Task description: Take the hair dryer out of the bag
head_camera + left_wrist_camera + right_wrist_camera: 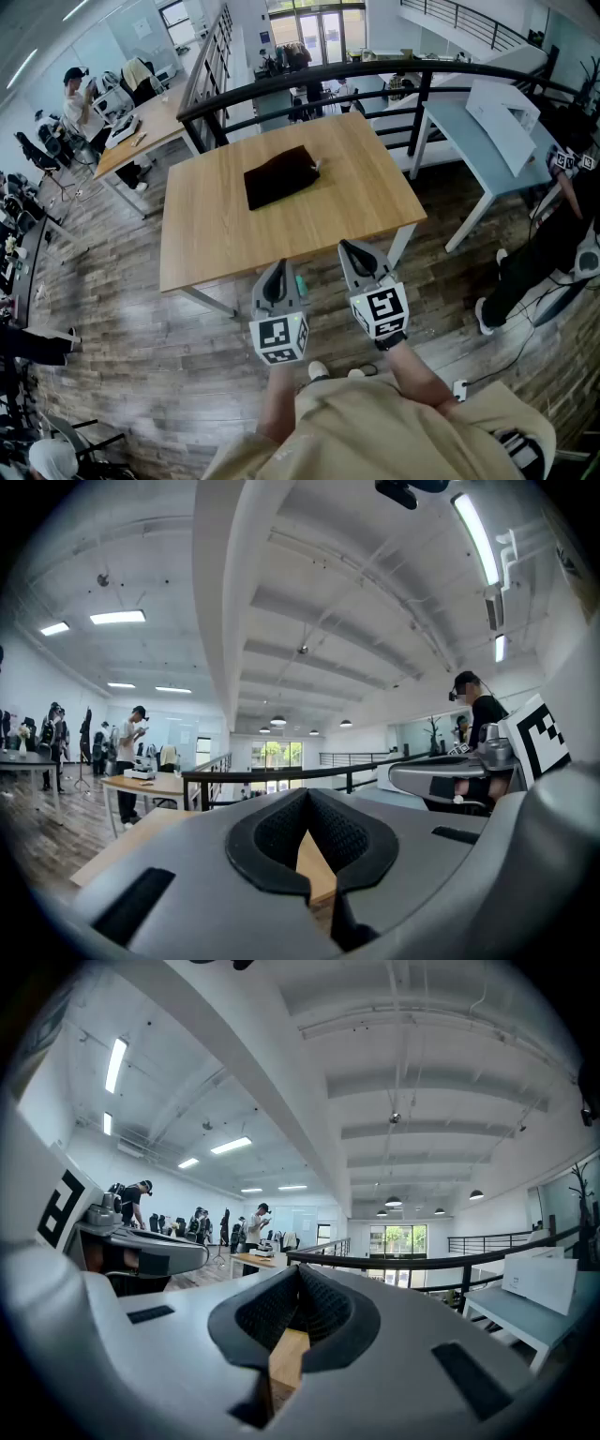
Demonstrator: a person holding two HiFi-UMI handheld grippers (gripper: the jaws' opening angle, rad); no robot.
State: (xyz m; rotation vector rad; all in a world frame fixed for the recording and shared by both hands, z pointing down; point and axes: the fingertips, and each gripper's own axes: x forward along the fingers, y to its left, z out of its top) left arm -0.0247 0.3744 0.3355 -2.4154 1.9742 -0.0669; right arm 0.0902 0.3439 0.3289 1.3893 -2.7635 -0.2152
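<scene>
A dark bag (280,175) lies flat near the middle of the wooden table (206,234), with a small light piece at its right end. No hair dryer shows; it may be inside. My left gripper (279,267) is held level just short of the table's near edge, shut and empty. Beside it on the right, my right gripper (351,248) is also shut and empty at that edge. In the left gripper view the left gripper (307,799) has its pads together over the tabletop. The right gripper (298,1274) looks the same in its own view.
A black railing (309,80) runs behind the table. A pale blue table (473,141) with a white box (504,117) stands to the right. A person in black (553,239) stands at far right. Another desk (141,127) and people are at the far left.
</scene>
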